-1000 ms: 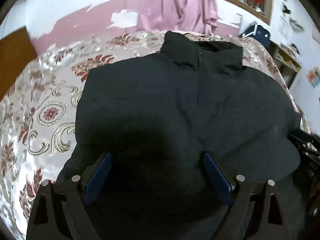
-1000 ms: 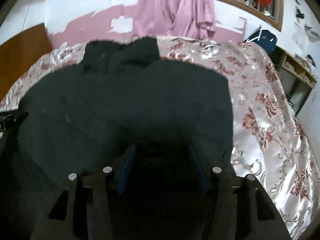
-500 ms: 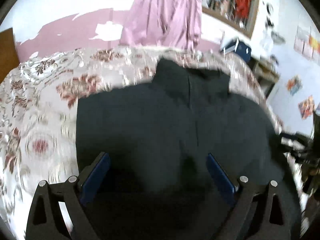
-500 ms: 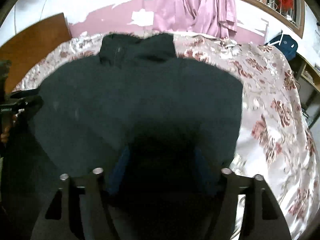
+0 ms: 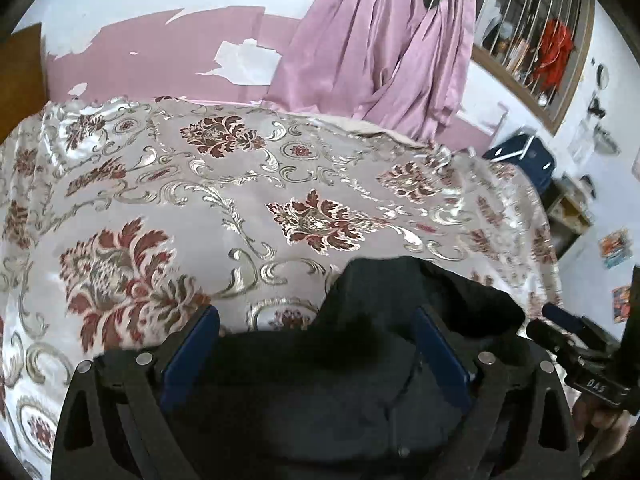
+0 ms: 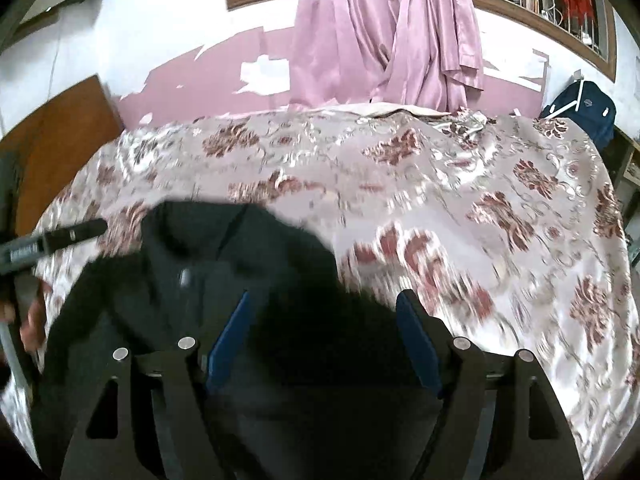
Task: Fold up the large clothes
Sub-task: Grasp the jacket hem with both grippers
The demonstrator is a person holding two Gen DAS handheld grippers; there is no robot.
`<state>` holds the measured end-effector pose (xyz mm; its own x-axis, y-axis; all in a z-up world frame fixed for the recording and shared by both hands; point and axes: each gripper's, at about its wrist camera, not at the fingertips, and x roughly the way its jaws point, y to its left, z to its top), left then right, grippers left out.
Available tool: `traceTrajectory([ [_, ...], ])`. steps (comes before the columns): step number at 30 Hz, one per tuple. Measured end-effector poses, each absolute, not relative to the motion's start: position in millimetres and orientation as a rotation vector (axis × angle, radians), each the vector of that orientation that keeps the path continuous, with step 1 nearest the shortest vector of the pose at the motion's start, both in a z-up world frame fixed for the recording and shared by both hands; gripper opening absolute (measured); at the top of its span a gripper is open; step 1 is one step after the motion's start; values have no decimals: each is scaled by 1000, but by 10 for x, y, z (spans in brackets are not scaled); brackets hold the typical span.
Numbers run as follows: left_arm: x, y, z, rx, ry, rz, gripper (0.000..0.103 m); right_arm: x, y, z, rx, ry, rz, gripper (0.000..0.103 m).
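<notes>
While both claws are hanging over the bed, I'm seeing the jacket (image 5: 360, 392) lying under and between the fingers of each. Left claw (image 5: 316, 344): jaws are standing wide, blue pads (image 5: 192, 344) clear of the cloth, nothing pinched. The collar (image 5: 420, 296) is sitting just ahead of its fingertips, a bit to the right. Ahead of that I'm getting only floral bedspread (image 5: 240, 200). Right of this claw, the other claw's body and a hand (image 5: 600, 428) are showing at the frame edge.

Right claw (image 6: 324, 340): jaws have just been opening and are now standing apart, dark cloth lying between the pads (image 6: 420, 344), not clamped. The jacket is spreading left and ahead of it, collar (image 6: 192, 232) ahead-left. Bedspread is showing bare ahead and right. Picture is motion-blurred. Pink curtain (image 6: 360, 32) is hanging on the wall beyond the bed.
</notes>
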<state>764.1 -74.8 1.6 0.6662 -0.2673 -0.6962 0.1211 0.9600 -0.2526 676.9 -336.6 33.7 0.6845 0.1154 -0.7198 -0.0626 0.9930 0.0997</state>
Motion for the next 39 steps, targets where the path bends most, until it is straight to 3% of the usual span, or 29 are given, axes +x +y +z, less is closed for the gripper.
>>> traceTrajectory([
  [2,7761,-850,-40,-155,814,-230,89,6979,-3291,311,78,828,112,64],
  [4,7843,-927,-95,-137,831,-233,69,7159,-3191,233,61,868,114,57],
  [8,7937,-1028,-204,-102,863,-250,39,7396,-3007,49,-14,949,99,42],
  [9,7934,-1042,-211,-95,864,-253,21,7426,-2980,17,-36,957,83,35],
  [10,7929,-1046,-212,-98,858,-267,10,7446,-2992,3,-42,960,78,31],
  [12,7878,-1034,-169,-100,830,-257,9,7446,-3012,10,-37,940,55,14],
  [15,7759,-963,-51,-100,776,-227,8,7373,-3132,87,-4,904,66,7],
  [26,7124,-706,39,-42,725,-318,6,6549,-3363,252,-98,755,106,4],
  [39,6859,-694,-530,35,897,-328,6,6125,-3182,-145,-234,843,156,4],
])
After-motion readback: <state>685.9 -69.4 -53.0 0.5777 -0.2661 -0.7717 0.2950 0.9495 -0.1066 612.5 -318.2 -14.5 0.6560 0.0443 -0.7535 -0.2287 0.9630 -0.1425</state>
